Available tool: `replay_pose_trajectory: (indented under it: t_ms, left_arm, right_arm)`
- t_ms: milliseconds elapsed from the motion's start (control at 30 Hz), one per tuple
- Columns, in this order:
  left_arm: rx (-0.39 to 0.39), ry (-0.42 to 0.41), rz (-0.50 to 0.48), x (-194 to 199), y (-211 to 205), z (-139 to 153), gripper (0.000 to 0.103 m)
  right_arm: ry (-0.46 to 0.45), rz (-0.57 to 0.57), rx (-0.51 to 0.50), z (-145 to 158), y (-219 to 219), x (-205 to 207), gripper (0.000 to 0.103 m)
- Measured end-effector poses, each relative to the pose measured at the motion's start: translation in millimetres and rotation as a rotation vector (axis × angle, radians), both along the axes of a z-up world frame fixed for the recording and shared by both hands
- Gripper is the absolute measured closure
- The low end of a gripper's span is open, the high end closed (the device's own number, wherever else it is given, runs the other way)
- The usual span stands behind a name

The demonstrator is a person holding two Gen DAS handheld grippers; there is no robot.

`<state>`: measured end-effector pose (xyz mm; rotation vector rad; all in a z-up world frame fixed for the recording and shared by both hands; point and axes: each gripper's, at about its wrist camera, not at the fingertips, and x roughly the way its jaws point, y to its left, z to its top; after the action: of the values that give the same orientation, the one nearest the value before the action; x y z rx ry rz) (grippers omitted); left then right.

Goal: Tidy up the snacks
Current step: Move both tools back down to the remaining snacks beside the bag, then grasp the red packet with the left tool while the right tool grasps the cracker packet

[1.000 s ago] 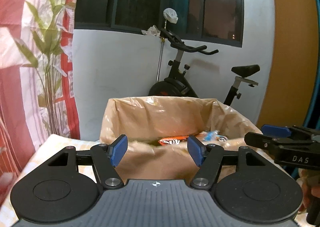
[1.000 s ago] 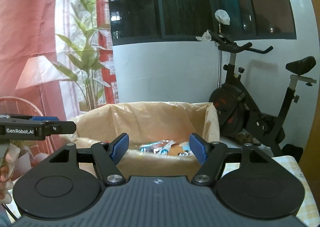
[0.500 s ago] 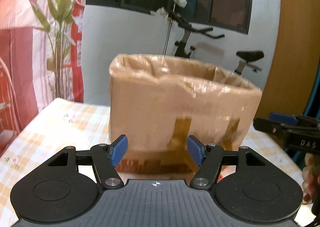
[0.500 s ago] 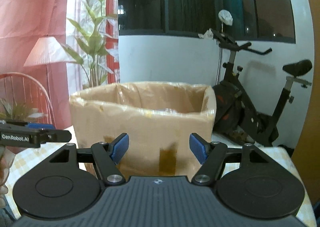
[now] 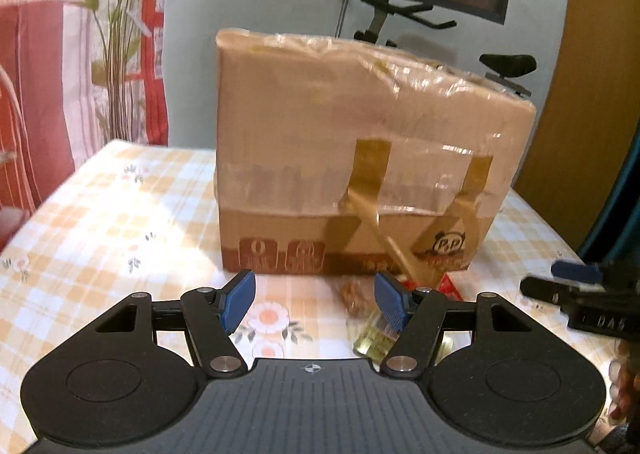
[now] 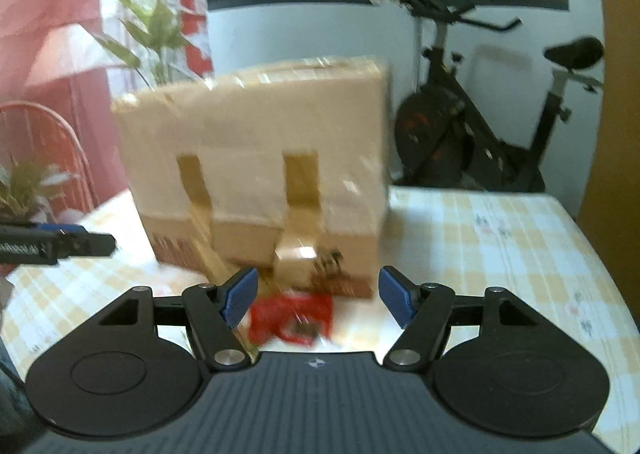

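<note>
Both grippers are low in front of the cardboard box (image 5: 360, 157), reaching for snacks on the table (image 5: 100, 221). The left gripper (image 5: 316, 300) and right gripper (image 6: 318, 296) have their jaws spread, holding nothing. A red packet (image 6: 292, 318), blurred, probably a snack, lies just before the box; next, the right gripper must straddle it and close.

Left tongs (image 5: 314, 304) angled downward, blue pads (image 5: 239, 298) standing apart with nothing pressed between them. Right tongs (image 6: 318, 300) tilted down likewise, jaws parted and gripping nothing. Each pair seen side-on at the outer edge of the other's view.
</note>
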<state>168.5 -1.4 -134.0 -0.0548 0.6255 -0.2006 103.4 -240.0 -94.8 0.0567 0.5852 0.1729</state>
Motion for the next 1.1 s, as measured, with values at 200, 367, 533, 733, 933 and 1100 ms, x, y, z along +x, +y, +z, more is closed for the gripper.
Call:
replay_pose_trajectory:
  t_ms: [200, 367, 533, 733, 933, 1100]
  left_arm:
    - [-0.010, 0.038, 0.004, 3, 2, -8, 0.035]
    - [-0.015, 0.064, 0.011, 4, 2, -14, 0.035]
    - [-0.013, 0.075, 0.010, 4, 1, -17, 0.035]
    - [-0.009, 0.091, 0.020, 6, 1, -19, 0.035]
    - [0.002, 0.109, 0.010, 8, -3, -23, 0.035]
    - [-0.026, 0.119, -0.048, 18, -10, -25, 0.046]
  right_arm:
    - [0.122, -0.025, 0.020, -27, -4, -2, 0.033]
    - [0.206, -0.011, 0.036, -42, 2, 4, 0.033]
    - [0.234, 0.021, 0.014, -51, 11, 13, 0.034]
    - [0.234, 0.038, -0.040, -60, 15, 23, 0.040]
    - [0.189, 0.040, -0.105, -63, 12, 27, 0.046]
    - [0.177, 0.013, -0.086, -63, -2, 23, 0.047]
